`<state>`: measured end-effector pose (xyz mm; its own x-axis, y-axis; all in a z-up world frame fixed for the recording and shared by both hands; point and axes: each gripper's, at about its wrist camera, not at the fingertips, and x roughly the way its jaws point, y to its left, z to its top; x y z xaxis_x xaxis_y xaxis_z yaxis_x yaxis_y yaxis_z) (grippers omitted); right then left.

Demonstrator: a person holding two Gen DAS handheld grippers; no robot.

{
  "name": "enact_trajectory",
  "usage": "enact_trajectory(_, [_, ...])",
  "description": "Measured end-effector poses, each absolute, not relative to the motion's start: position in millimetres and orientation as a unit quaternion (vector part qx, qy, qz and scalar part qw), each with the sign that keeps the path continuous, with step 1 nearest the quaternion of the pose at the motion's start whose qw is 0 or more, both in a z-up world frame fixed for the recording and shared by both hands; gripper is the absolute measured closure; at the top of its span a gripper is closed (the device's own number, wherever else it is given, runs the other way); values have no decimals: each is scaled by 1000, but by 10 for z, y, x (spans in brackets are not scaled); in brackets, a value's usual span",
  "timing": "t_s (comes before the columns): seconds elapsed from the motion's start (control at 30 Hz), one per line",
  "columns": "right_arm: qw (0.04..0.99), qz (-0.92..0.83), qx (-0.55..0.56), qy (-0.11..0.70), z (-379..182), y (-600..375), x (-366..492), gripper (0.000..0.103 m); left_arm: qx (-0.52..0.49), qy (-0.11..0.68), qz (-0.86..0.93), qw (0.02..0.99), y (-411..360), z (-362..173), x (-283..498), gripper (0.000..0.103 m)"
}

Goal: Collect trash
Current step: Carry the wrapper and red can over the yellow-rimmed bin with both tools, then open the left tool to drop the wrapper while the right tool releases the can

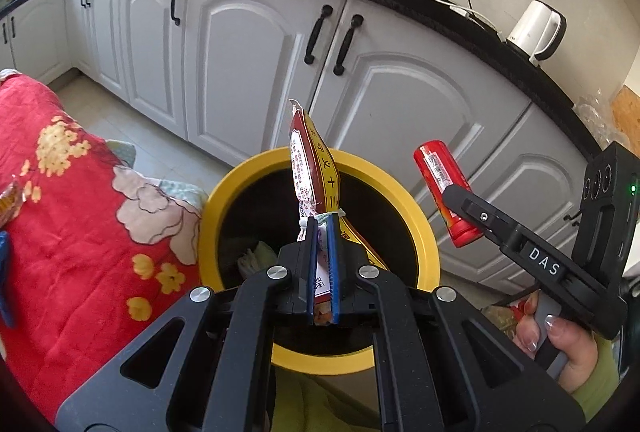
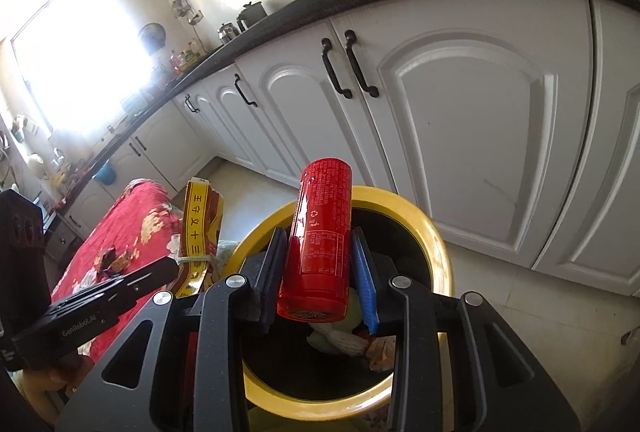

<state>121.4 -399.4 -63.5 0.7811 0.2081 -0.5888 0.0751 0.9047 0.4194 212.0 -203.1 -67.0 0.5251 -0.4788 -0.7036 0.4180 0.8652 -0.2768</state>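
Note:
A yellow-rimmed trash bin [image 1: 424,228] [image 2: 436,232] stands on the floor by the cabinets, with crumpled trash inside. My left gripper [image 1: 322,228] is shut on a red and yellow snack wrapper [image 1: 310,168] and holds it upright over the bin's mouth. The wrapper also shows in the right wrist view [image 2: 200,220]. My right gripper [image 2: 318,236] is shut on a red can [image 2: 320,236] and holds it above the bin's near rim. In the left wrist view the can [image 1: 442,188] is just right of the bin.
White cabinet doors [image 1: 248,72] with black handles run under a black counter behind the bin. A red floral cloth [image 1: 80,200] covers a surface to the left, with wrappers on it [image 2: 114,260]. A white kettle [image 1: 536,30] stands on the counter.

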Motion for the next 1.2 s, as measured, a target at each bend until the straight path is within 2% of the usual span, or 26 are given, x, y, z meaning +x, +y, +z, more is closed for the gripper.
enact_trajectory(0.53, [899,39,235,367,-951,-3939,1379,71,-45,452,-267,850,-2092,-1026,2205,101])
enact_trajectory(0.67, [896,31,244,370,-1001,-3953,1393,68,-47,455,-263,850,-2093,-1064,2226,101])
enact_trajectory(0.7, [896,30,246,370,-1010,-3963,1397,63,-47,455,-261,850,-2090,-1066,2229,99])
enact_trajectory(0.77, [897,23,245,367,-1012,-3972,1379,55,-48,458,-259,849,-2075,-1073,2241,84])
enact_trajectory(0.8, [897,21,247,365,-1011,-3983,1367,50,-48,459,-256,850,-2067,-1078,2243,73])
enact_trajectory(0.9, [899,18,244,362,-993,-3986,1352,48,-49,457,-248,852,-2022,-1083,2241,63])
enact_trajectory(0.93, [901,16,242,360,-981,-3986,1341,45,-47,456,-244,855,-2003,-1078,2234,55])
enact_trajectory(1.0, [903,13,240,356,-961,-3986,1324,39,-44,452,-240,858,-1976,-1065,2219,50])
enact_trajectory(1.07, [907,8,234,351,-931,-3979,1304,34,-43,448,-236,861,-1932,-1043,2196,38])
enact_trajectory(1.13, [909,2,231,346,-905,-3980,1285,28,-44,442,-229,866,-1875,-1013,2170,20])
enact_trajectory(1.17, [911,-1,231,343,-890,-3983,1271,26,-44,439,-226,869,-1843,-1000,2152,17])
enact_trajectory(1.2, [911,-3,231,341,-879,-3987,1264,24,-44,436,-223,871,-1810,-986,2135,11])
